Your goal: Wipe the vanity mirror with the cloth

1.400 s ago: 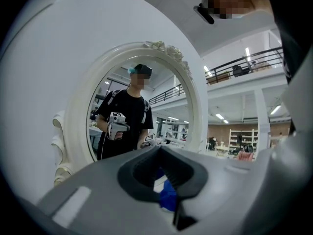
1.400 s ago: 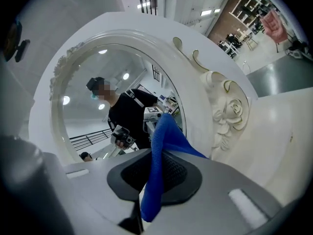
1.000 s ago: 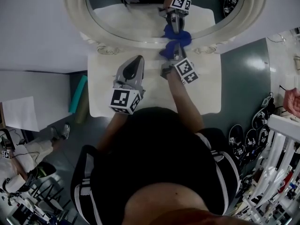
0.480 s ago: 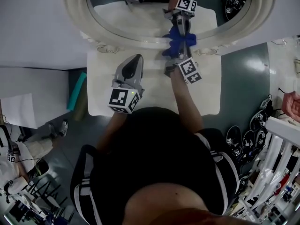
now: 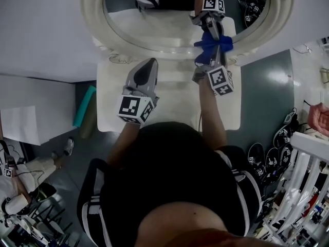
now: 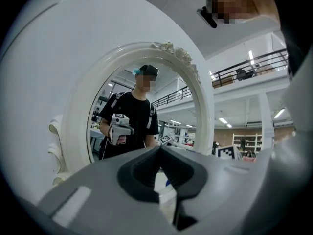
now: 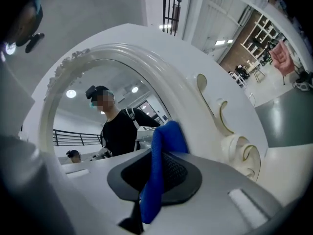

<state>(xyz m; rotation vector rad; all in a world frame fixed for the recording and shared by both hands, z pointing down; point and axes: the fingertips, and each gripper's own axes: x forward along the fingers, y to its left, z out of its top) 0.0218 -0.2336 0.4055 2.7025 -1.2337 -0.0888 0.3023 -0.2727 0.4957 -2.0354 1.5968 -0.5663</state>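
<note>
The oval vanity mirror (image 5: pixel 164 24) in its white carved frame (image 5: pixel 91 19) stands at the back of the white table (image 5: pixel 169 104). My right gripper (image 5: pixel 209 55) is shut on the blue cloth (image 5: pixel 209 44) and presses it against the glass at its lower right, near the frame. In the right gripper view the cloth (image 7: pixel 160 165) hangs out between the jaws, with the frame's scrollwork (image 7: pixel 234 141) just to the right. My left gripper (image 5: pixel 147 68) hovers over the table before the mirror, shut and holding nothing. In the left gripper view the mirror (image 6: pixel 132 111) reflects the person.
A teal object (image 5: pixel 85 104) leans beside the table's left edge. Several spare grippers (image 5: pixel 267 156) lie on the floor at the right, beside a white rack (image 5: pixel 308 163). Another person (image 5: pixel 25 171) sits at the lower left.
My right gripper has slid to the right along the mirror's lower edge with the cloth in it. The left gripper has hardly moved.
</note>
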